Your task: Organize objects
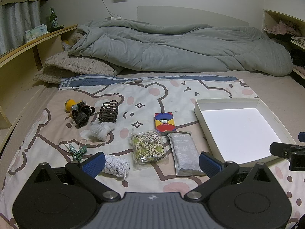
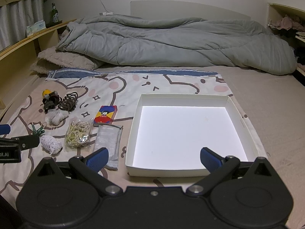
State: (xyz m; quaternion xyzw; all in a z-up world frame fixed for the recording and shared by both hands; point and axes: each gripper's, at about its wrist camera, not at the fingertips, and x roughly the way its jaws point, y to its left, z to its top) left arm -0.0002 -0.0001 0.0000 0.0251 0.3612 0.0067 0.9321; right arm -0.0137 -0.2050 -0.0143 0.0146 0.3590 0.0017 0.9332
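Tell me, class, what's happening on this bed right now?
A person holds two grippers above a patterned sheet, and both the left gripper and right gripper are open and empty. The white box has nothing in it. The small items, such as the grey sachet, bagged cords and colourful card pack, lie beside it, unsorted.

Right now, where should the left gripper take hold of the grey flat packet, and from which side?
Grip the grey packet across its narrow width, near the middle, coming from above. It lies flat and long on the sheet, and the open left gripper spans that width.
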